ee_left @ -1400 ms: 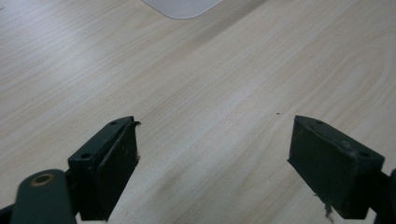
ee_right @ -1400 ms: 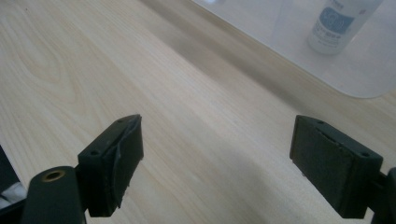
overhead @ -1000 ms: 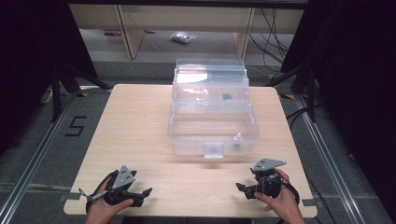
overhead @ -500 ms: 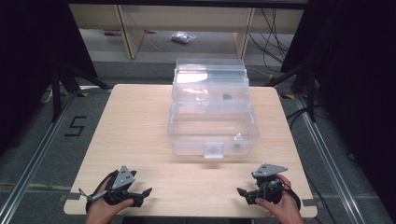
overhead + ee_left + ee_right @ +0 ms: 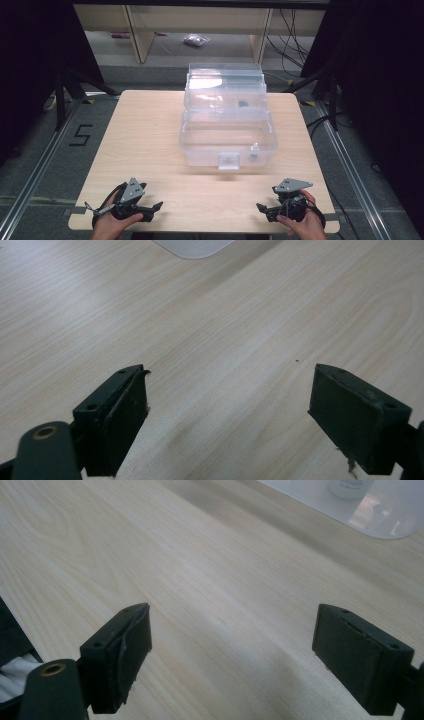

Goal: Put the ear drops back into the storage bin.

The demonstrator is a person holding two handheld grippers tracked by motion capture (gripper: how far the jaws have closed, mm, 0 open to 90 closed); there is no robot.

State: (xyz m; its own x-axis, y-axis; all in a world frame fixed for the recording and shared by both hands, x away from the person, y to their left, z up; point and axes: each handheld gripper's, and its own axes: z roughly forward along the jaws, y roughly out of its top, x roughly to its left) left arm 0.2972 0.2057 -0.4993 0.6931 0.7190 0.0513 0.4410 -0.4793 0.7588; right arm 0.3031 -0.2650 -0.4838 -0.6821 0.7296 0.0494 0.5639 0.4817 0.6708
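A clear plastic box (image 5: 227, 135) with its lid raised stands on the wooden table (image 5: 150, 140), in the middle toward the back. A small white bottle (image 5: 254, 148) is inside it near the front right corner. My left gripper (image 5: 155, 207) rests at the table's front left, held by a hand, its jaws wide apart over bare wood (image 5: 225, 365). At the front right, my right gripper (image 5: 261, 209) is open too, with nothing between its jaws. The box's corner (image 5: 360, 505) shows at the top right of the right gripper view.
A latch tab (image 5: 229, 161) sticks out from the box's front wall. Beyond the table's far edge are a wooden shelf frame (image 5: 140, 35) and a small plastic bag (image 5: 196, 41) on the floor. Black stands and cables flank the table.
The right gripper has drawn back toward the table's front edge and a little lower. The left gripper and the box have stayed put.
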